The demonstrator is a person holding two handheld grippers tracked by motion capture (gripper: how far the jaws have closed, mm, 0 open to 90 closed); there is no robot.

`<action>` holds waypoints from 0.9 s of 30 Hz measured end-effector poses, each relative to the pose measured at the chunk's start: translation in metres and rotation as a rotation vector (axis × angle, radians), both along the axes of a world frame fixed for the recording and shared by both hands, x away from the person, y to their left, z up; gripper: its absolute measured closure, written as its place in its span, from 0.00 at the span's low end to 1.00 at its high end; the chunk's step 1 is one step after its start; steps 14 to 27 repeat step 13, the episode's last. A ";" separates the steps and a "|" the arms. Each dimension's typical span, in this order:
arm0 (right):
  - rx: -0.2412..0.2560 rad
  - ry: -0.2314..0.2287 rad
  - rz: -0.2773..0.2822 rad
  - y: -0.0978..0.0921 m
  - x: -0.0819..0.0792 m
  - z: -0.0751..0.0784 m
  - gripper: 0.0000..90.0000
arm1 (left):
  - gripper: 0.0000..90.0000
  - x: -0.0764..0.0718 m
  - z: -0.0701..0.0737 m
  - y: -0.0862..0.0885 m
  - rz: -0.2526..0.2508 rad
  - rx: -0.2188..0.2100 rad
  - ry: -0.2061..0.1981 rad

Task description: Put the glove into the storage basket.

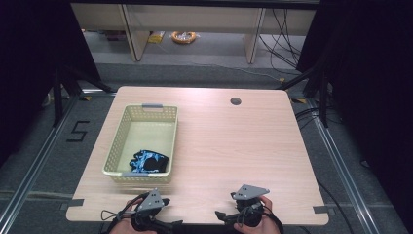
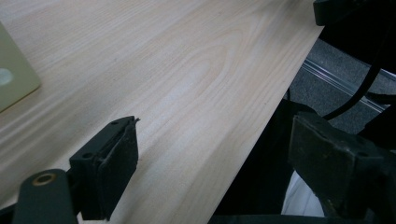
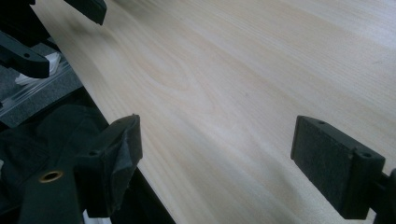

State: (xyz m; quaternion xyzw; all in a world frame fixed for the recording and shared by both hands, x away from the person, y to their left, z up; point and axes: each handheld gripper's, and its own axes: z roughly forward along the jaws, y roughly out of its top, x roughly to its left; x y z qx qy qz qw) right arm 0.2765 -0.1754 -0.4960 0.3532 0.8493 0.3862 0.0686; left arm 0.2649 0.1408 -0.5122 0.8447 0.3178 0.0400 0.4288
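Observation:
A pale green perforated basket (image 1: pixel 116 144) stands on the left half of the wooden table (image 1: pixel 234 146). A black and blue bundle of fabric (image 1: pixel 148 161) lies in its near end. My left gripper (image 1: pixel 170 211) is held at the table's front edge, below the basket, open with nothing between its jaws (image 2: pixel 215 149). My right gripper (image 1: pixel 225 204) is at the front edge a little to its right, also open and empty (image 3: pixel 219 144). A corner of the basket (image 2: pixel 11 70) shows at the left of the left gripper view. The left gripper's jaws (image 3: pixel 28 58) appear at the top left of the right gripper view.
A round cable hole (image 1: pixel 235 101) sits near the table's far edge. Bare wood spans the middle and right of the table. Beyond the table are desk legs, cables and a yellow roll (image 1: pixel 183 36) on the floor.

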 end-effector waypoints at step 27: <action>-0.009 -0.011 -0.013 -0.003 0.003 -0.002 0.19 | 0.17 0.002 0.001 0.002 -0.013 0.026 -0.017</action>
